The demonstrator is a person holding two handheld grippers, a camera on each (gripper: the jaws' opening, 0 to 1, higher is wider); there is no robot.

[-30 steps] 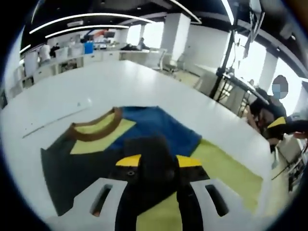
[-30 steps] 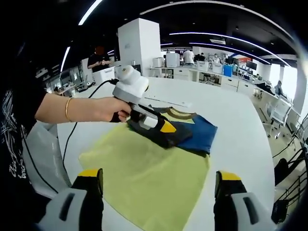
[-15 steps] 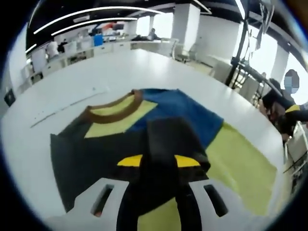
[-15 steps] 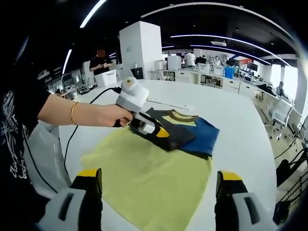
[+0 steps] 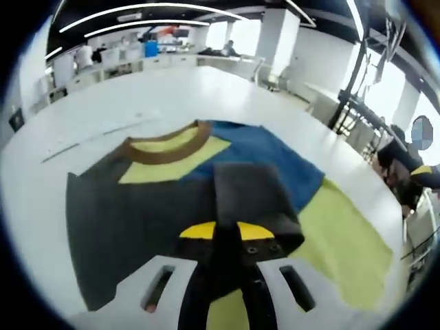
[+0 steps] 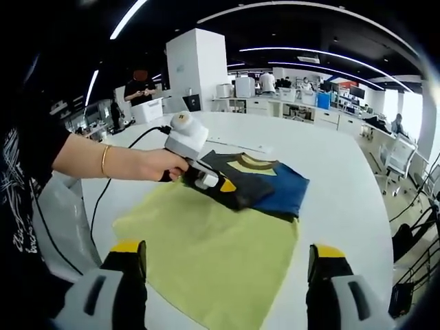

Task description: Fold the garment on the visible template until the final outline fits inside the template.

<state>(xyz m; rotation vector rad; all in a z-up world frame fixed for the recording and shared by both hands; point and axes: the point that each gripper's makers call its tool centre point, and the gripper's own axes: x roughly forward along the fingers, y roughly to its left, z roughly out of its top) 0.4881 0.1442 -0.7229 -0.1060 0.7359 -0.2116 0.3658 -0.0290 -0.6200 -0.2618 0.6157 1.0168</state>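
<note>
Your left gripper is clenched on a fold of the garment; its yellow-tipped jaws meet on the dark cloth, and the pinched flap hides whatever lies beneath it. In the right gripper view your hand carries that same gripper over the garment, which lies on the far part of the yellow-green template, toward the desk's far edge; the garment's near edge is covered by the gripper, so you cannot tell how far it reaches onto the template. Your right gripper hangs released above the template's near edge, its jaws wide apart and touching nothing. The garment shows a brown collar, a yellow patch below it, a blue panel and dark grey cloth; its bottom hem is cut off behind the left gripper's body.
</note>
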